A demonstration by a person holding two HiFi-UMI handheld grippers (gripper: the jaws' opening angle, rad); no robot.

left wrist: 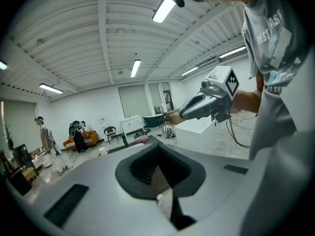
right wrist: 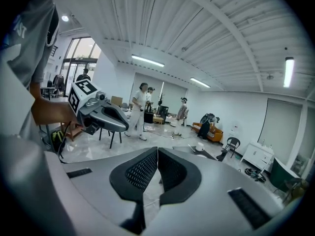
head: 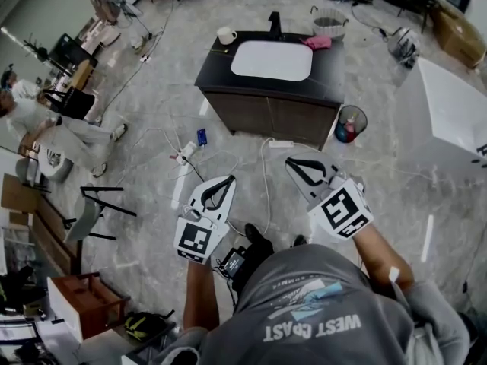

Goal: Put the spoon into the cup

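i'm holding the left gripper (head: pixel 226 182) and right gripper (head: pixel 294 163) empty, jaws pressed together, well short of the dark counter (head: pixel 217 71) where the cup (head: pixel 226 35) is sitting at its far left corner. i'm not seeing the spoon anywhere, so i'm risking going in blind, and cables (head: pixel 183 154) are trailing across the floor between, inviting a trip.

A big open lab hall: strip lights (left wrist: pixel 165 8), floor cables (head: pixel 263 175), a freestanding vanity cabinet (head: pixel 274 116).

The cup (head: pixel 226 35) is a white mug, standing upright, nothing touching it. It sits way off at the 10 o'clock corner of the dark counter (head: pixel 331 71), right by the edge.
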